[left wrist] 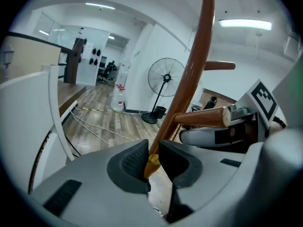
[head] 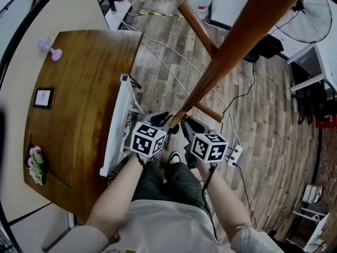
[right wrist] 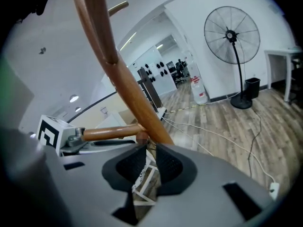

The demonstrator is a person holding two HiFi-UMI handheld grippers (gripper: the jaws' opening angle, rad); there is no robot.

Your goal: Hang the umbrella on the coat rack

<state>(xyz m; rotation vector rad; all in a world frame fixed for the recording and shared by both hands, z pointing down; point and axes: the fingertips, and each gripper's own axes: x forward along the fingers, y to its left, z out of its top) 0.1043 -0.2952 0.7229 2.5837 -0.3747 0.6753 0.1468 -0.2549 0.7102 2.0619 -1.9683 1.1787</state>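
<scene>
Your left gripper (left wrist: 151,161) is clamped on a small yellow piece (left wrist: 152,165) against the coat rack (head: 231,41) pole. Your right gripper (right wrist: 150,161) is just right of it, barely parted and gripping nothing.

Reads bright and even indoors. Comes mainly from ceiling panel (left wrist: 245,24); leaves faint sheen on coat rack (left wrist: 196,70). Shows soft shadows only, strong fisheye bending, dark vignetted corners in both gripper views, blurred near foreground.

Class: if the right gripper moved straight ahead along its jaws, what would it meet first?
Probably the coat rack's pole, rising just beyond the right gripper, near its side peg; depth is uncertain.
</scene>
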